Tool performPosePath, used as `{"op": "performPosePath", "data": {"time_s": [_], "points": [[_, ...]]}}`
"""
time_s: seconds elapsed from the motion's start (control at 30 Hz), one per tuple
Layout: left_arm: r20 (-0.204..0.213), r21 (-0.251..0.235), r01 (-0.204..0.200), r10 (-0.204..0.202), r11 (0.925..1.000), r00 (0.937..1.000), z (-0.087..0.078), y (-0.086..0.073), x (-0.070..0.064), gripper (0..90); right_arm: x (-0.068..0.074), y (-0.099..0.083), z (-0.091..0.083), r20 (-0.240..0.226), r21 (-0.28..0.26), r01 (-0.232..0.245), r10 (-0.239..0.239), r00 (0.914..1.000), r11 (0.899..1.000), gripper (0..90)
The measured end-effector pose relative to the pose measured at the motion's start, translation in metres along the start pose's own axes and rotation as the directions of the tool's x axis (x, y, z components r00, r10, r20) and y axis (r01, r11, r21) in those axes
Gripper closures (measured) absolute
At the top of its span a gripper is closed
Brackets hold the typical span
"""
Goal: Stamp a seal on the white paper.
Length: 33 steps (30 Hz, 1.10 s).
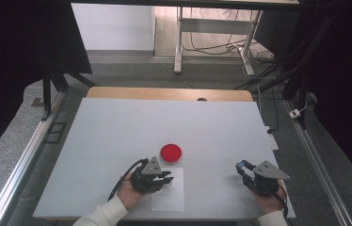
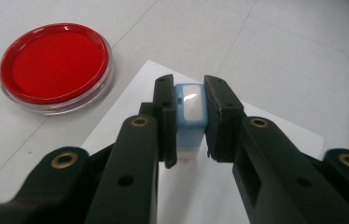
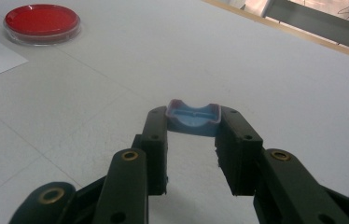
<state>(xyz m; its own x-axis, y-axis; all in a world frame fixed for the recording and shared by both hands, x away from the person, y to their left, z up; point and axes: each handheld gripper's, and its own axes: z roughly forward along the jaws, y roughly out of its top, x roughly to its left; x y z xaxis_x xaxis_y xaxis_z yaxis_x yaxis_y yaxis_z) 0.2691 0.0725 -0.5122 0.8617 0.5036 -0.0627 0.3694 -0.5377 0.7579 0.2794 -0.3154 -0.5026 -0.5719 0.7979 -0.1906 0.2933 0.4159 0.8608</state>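
Left gripper (image 2: 190,122) I have clamped on a small light-blue plastic stamp (image 2: 190,108), held over the white paper sheet (image 2: 266,140), just beside the round red ink pad in its clear dish (image 2: 53,65). My right gripper (image 3: 193,128) grasps a blue plastic stamp cap (image 3: 193,119), well apart above the white table (image 3: 280,79).

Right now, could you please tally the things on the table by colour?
Red: 1, the round red ink pad in its clear dish
Light blue: 2, the blue rectangular stamp and the blue stamp cap
White: 1, the white paper sheet
Total: 4
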Motion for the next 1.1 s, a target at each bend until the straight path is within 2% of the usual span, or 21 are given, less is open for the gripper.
{"op": "performPosePath", "data": {"time_s": [0.47,0.87,1.1], "points": [[-0.003,0.008,-0.015,0.015,0.9998,0.9999,0.0003,0.0006,-0.0016,75.2,-0.0001,-0.0001,0.0,-0.001,0.001,0.0,0.0,1.0,1.0,65.1],[-0.024,0.038,-0.043,0.044,0.9983,0.9987,0.0018,0.0031,-0.0052,75.3,0.0,-0.0001,0.0,0.0,0.001,0.001,-0.001,1.0,1.0,65.2],[-0.02,0.048,-0.045,0.046,0.9978,0.9987,0.0026,0.0028,-0.0048,75.4,-0.0003,0.0,-0.0005,0.002,0.002,-0.001,0.001,1.0,1.0,65.2]]}}
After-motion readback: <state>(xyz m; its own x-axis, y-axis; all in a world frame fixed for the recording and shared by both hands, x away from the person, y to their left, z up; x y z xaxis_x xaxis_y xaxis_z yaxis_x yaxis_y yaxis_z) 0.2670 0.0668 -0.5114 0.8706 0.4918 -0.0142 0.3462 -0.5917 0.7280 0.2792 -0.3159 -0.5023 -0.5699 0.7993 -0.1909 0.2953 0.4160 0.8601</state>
